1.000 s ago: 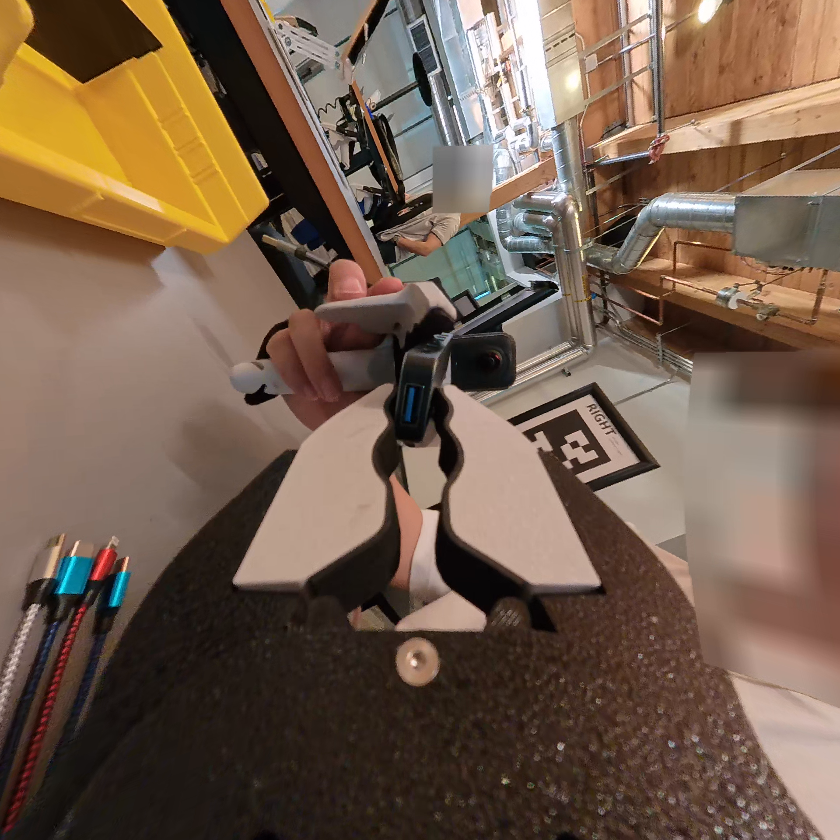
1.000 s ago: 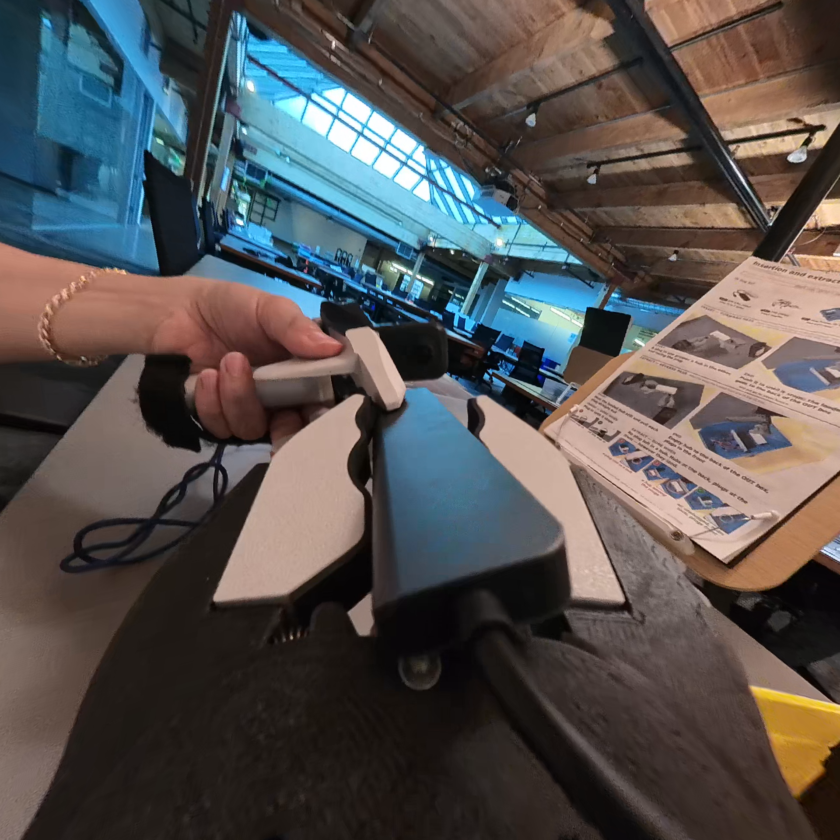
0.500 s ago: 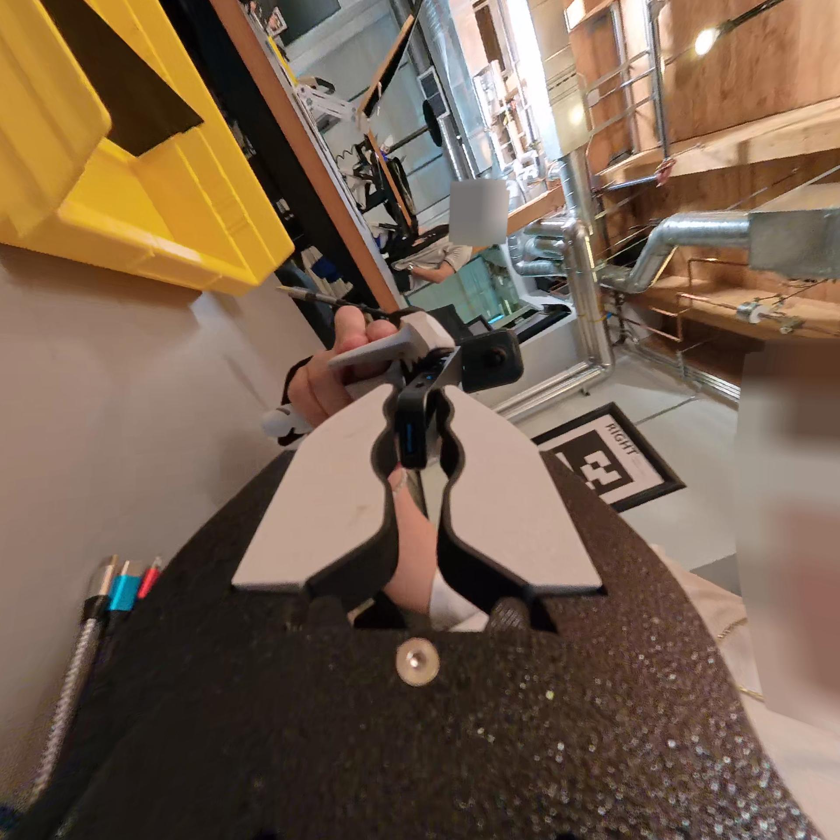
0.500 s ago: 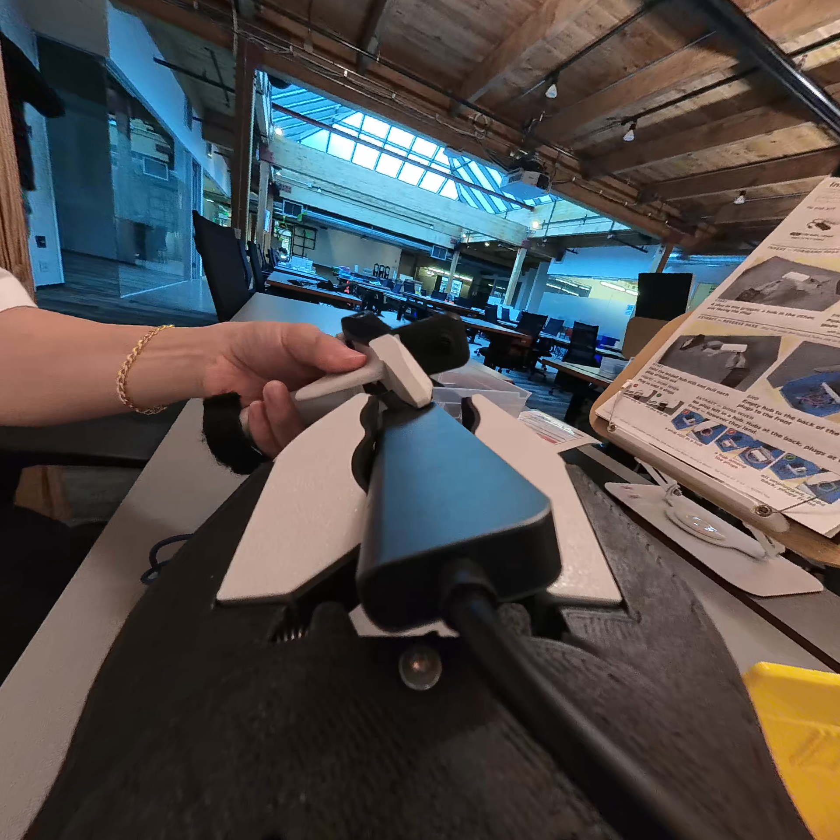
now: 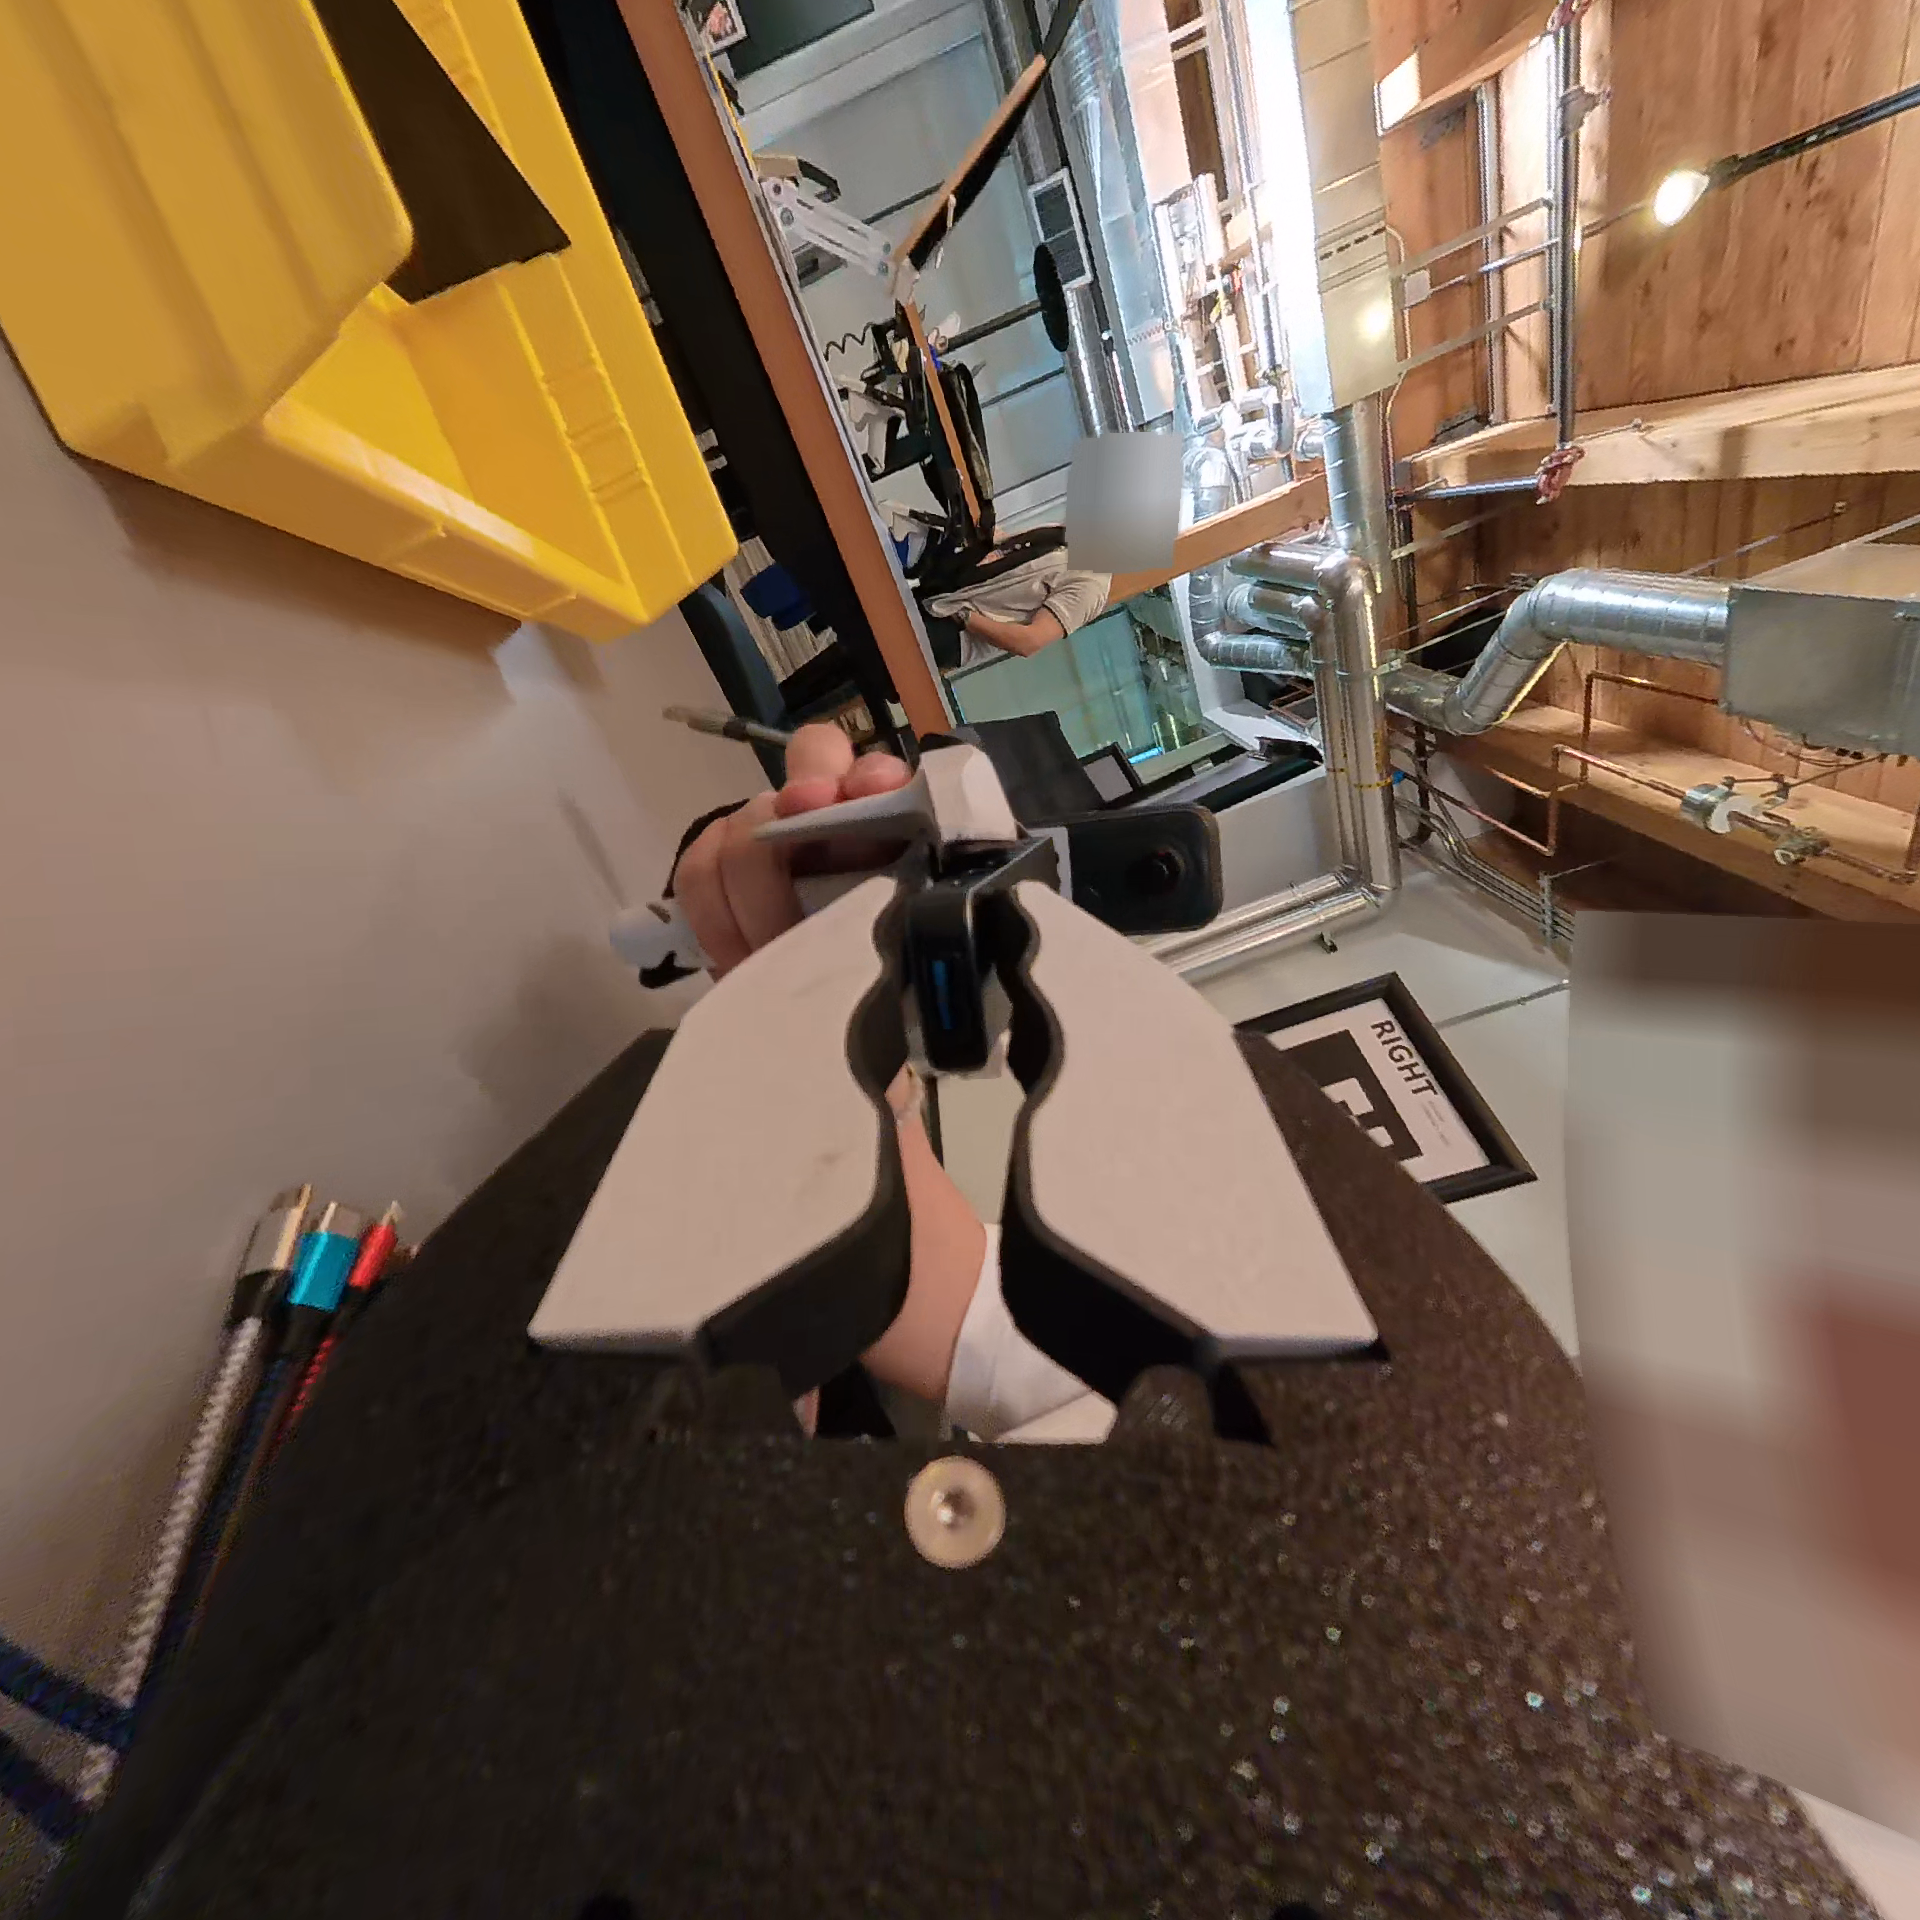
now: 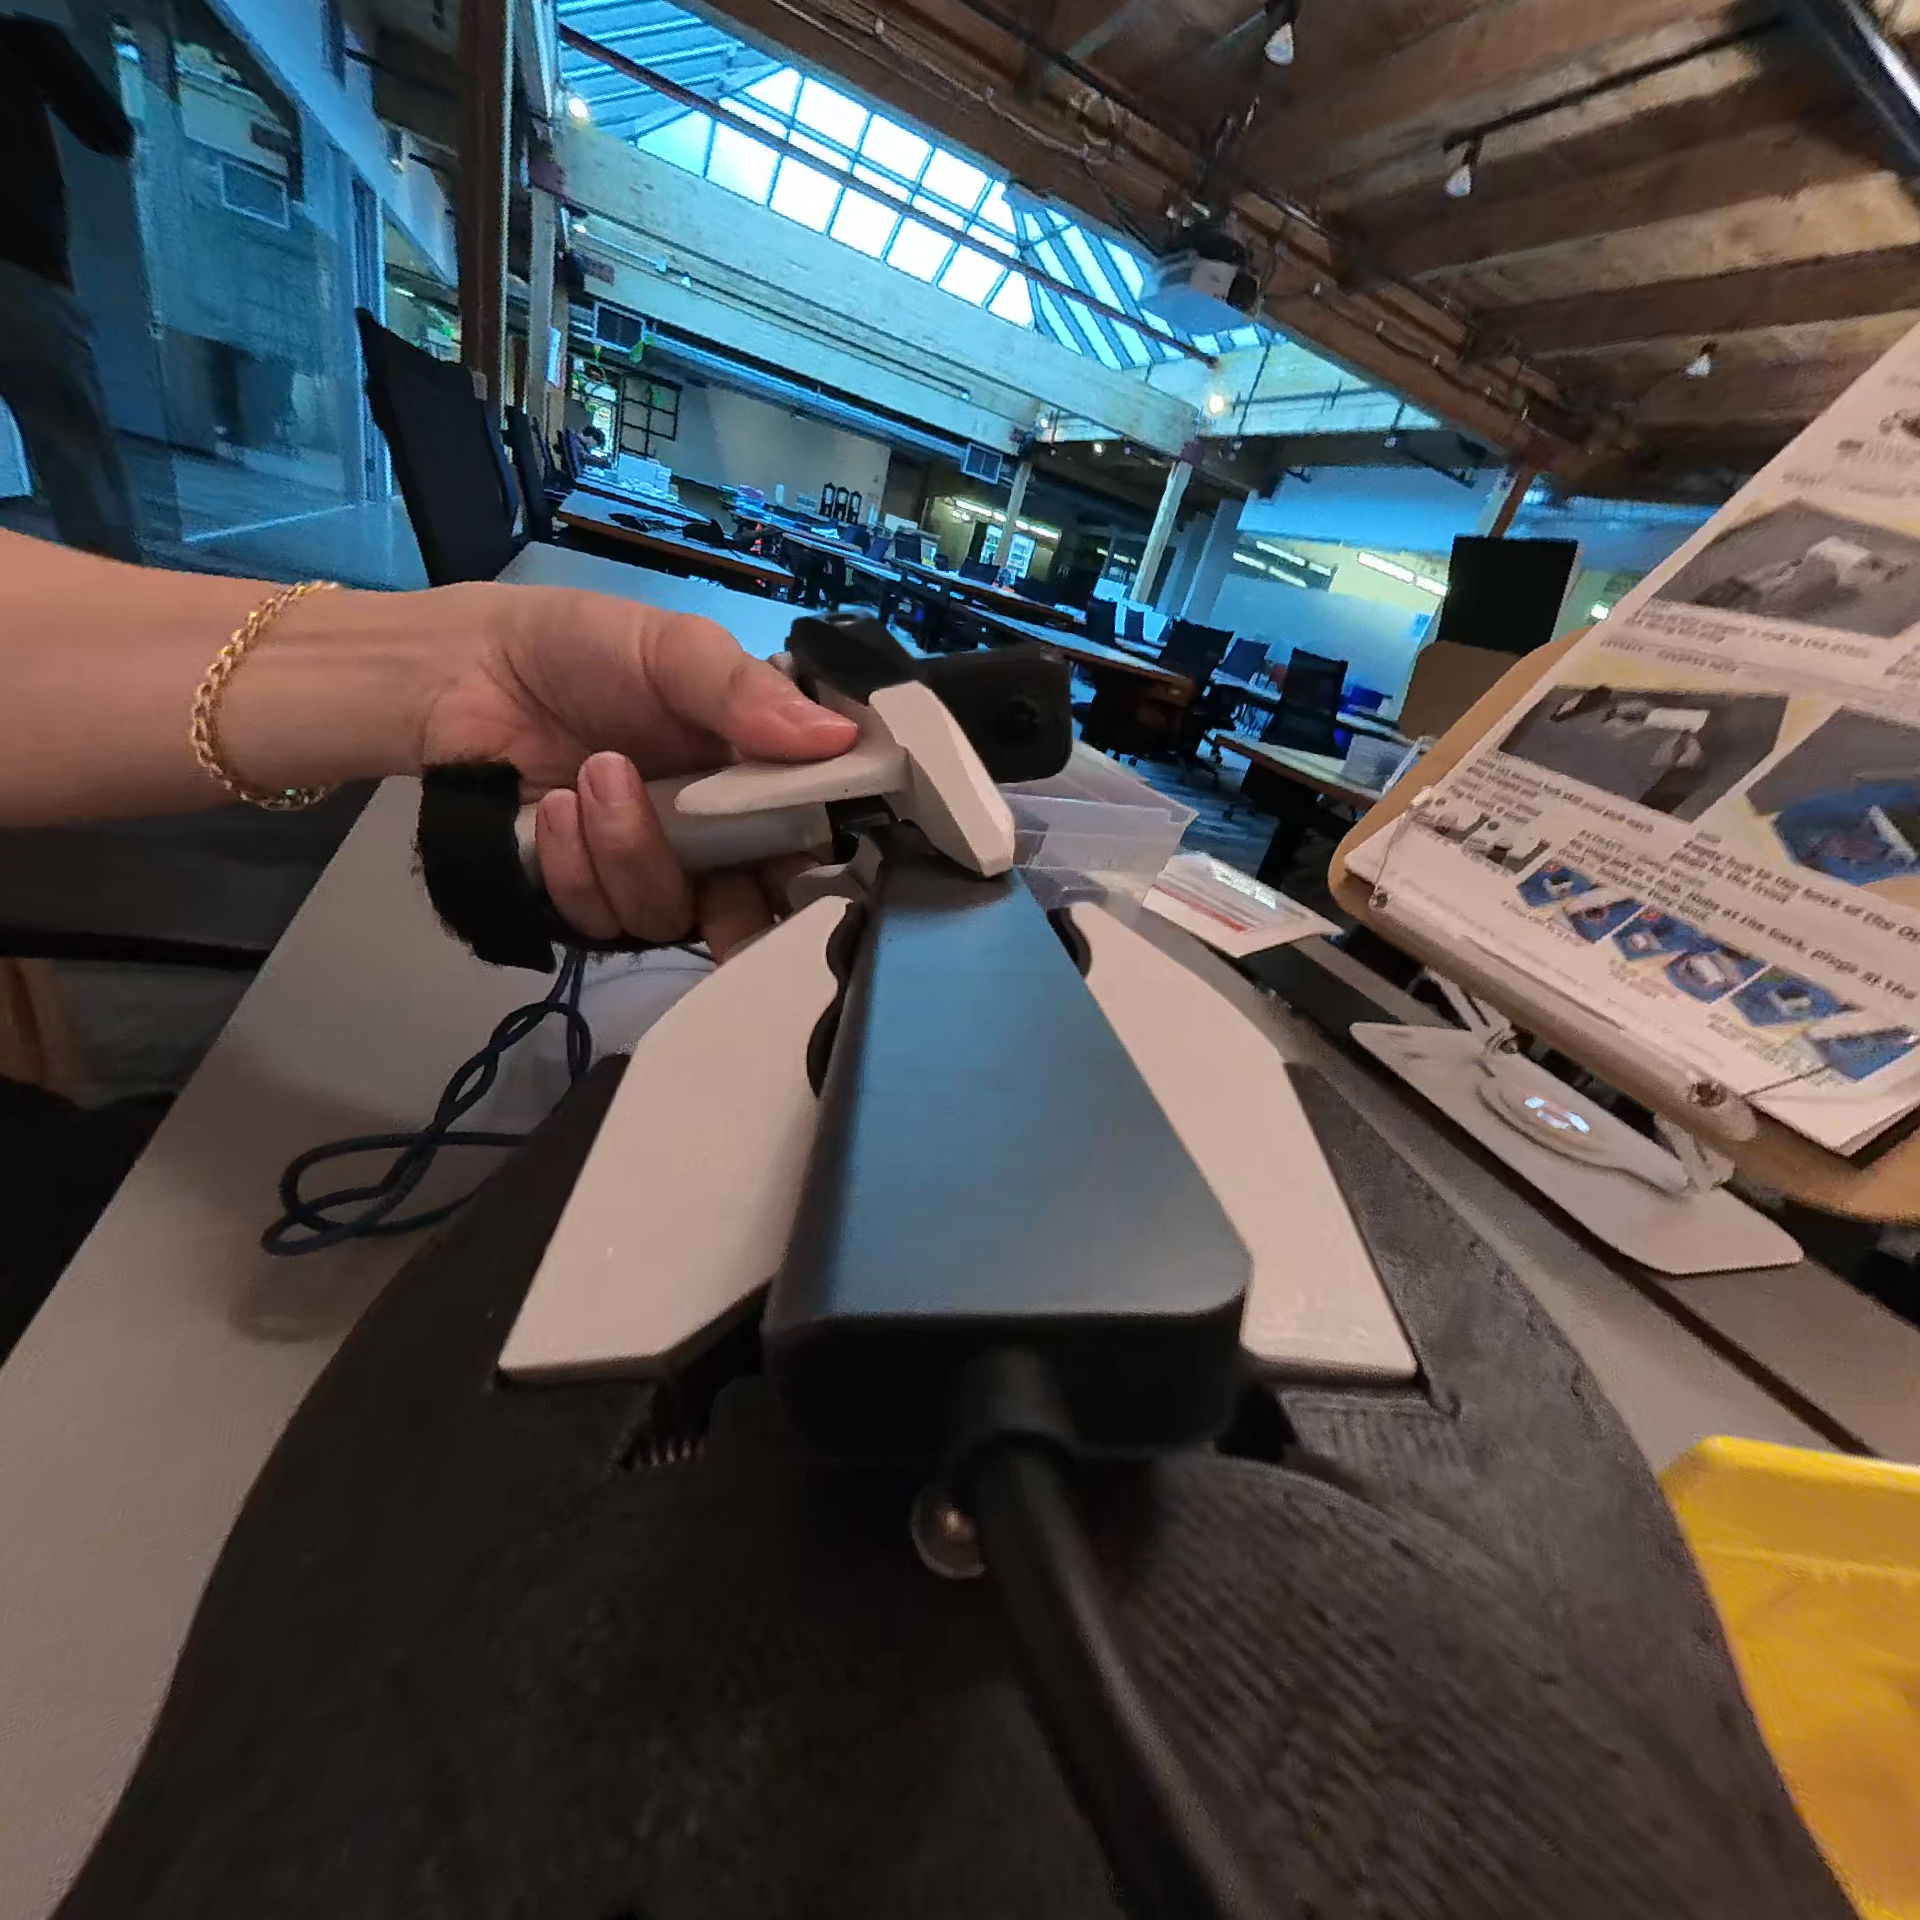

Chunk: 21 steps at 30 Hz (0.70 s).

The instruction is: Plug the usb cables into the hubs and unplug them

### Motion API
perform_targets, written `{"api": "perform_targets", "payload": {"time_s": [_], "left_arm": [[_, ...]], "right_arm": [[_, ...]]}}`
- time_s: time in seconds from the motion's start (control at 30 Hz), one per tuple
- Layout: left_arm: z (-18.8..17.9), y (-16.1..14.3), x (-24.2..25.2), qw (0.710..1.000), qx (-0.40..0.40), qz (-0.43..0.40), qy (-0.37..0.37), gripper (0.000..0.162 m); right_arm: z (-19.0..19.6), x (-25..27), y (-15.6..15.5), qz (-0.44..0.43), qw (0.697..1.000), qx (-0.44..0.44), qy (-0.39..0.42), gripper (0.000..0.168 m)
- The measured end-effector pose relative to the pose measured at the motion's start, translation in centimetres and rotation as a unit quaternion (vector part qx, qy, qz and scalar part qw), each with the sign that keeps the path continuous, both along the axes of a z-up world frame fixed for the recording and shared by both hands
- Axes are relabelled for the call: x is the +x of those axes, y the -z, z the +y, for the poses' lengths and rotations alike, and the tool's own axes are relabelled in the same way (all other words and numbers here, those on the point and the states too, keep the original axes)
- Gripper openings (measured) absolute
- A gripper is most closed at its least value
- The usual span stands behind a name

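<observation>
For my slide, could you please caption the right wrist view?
Right gripper clamps a dark USB hub, meeting the left gripper.

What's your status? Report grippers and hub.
Right gripper shut on hub. Left gripper at hub's port end, grip unclear. Spare cables lie aside, nothing blocking.

The hub (image 6: 997,1122) between the right tongs (image 6: 961,914) looked like smooth matt dark plastic, its cable (image 6: 1081,1662) a plain rubbery black. Both tongs' flat plates were pale matt plastic edged in black foam-like padding, and the left tongs (image 5: 945,987) sat on a rough, glittery black mount. The usb cables (image 5: 260,1340) wore braided cloth sleeves with shiny metallic collars. The bin (image 5: 436,416) was glossy yellow plastic, the tabletop (image 5: 260,831) smooth and matt, the instruction sheet (image 6: 1704,831) printed paper on a wooden board.
</observation>
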<state>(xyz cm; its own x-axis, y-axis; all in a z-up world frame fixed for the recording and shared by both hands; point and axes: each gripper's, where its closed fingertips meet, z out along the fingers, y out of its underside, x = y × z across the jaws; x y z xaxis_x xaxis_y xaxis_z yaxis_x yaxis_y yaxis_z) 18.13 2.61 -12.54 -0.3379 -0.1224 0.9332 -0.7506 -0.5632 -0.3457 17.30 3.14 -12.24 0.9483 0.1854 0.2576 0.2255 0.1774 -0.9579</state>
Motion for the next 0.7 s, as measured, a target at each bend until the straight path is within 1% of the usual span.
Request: {"api": "perform_targets", "payload": {"time_s": [0.2, 0.27, 0.37, 0.43, 0.57, 0.7], "left_arm": [[0.2, -0.2, 0.5, 0.998, 0.041, -0.043, -0.022, 0.015], [0.0, -0.5, 0.5, 0.998, 0.039, -0.052, -0.018, 0.015], [0.0, -0.7, 0.8, 0.998, 0.037, -0.050, -0.019, 0.014], [0.1, -0.6, 1.0, 0.998, 0.047, -0.042, -0.021, 0.015], [0.1, -0.5, 0.8, 0.998, 0.053, -0.027, -0.017, 0.015], [0.1, -0.9, 1.0, 0.995, 0.076, -0.052, -0.025, 0.017]], "right_arm": [[0.0, 0.3, -0.3, 0.055, 0.998, 0.005, -0.013, 0.035], [-0.2, 0.3, -0.7, 0.077, 0.997, 0.010, -0.026, 0.034], [-0.3, 0.4, -1.5, 0.098, 0.994, 0.046, -0.026, 0.036], [-0.3, 0.6, -1.5, 0.116, 0.991, 0.057, -0.027, 0.036], [-0.1, 0.5, -1.2, 0.093, 0.994, 0.044, -0.021, 0.035], [-0.2, 0.6, -1.5, 0.093, 0.995, 0.043, -0.018, 0.035]]}}
